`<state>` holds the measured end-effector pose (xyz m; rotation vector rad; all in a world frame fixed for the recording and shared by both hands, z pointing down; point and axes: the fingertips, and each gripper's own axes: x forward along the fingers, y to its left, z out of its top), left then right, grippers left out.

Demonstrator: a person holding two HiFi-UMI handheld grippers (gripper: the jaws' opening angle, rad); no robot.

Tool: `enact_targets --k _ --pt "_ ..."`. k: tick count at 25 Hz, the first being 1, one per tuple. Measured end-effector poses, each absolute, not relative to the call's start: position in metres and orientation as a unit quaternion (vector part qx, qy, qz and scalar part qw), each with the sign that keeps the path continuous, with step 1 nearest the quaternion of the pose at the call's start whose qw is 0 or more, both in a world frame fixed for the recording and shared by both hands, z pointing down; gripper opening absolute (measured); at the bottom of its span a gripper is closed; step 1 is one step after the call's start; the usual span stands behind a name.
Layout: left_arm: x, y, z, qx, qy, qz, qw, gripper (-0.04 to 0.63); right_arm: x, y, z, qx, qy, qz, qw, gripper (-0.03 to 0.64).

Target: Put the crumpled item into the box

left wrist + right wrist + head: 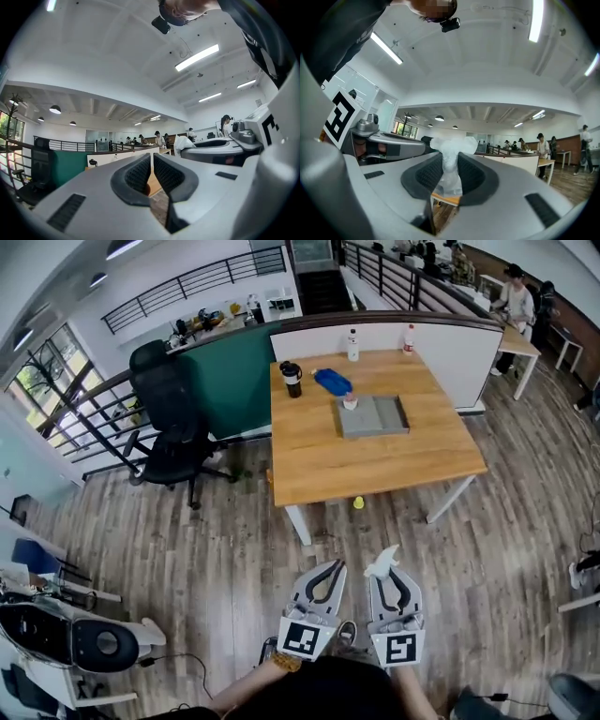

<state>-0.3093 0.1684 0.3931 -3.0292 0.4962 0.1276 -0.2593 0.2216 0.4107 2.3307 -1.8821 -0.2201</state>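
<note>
Plank floor (187, 549) lies between the person and the table (375, 470). At far left a black chair (169, 418) stands by the railing. On the table, left to right, are a dark cup (292, 378) near the back-left corner, a blue thing (332, 382), then the grey box (373, 415), open side up toward the back edge, so a drop from above should do. Nearer, both grippers point level toward it. The left gripper (327, 565) is closed to a slit with nothing in it, probably idle. The right gripper (388, 570) pinches the crumpled item (451, 164), a white wad bulging above the pads; the grip looks firm enough for carrying. The box is well apart, so the approach comes first.
</note>
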Motion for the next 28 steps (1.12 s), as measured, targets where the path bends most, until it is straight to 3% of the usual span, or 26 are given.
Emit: enact_targets --k 9,28 --pt "-0.262 0.187 0.391 -0.984 0.170 0.044 0.041 0.037 -0.196 0.236 0.417 0.778 -0.623 -0.063 0.053 0.095" --pt "-0.185 0.131 0.387 -0.983 0.163 0.078 0.017 0.037 -0.140 0.194 0.417 0.782 -0.614 -0.073 0.074 0.095"
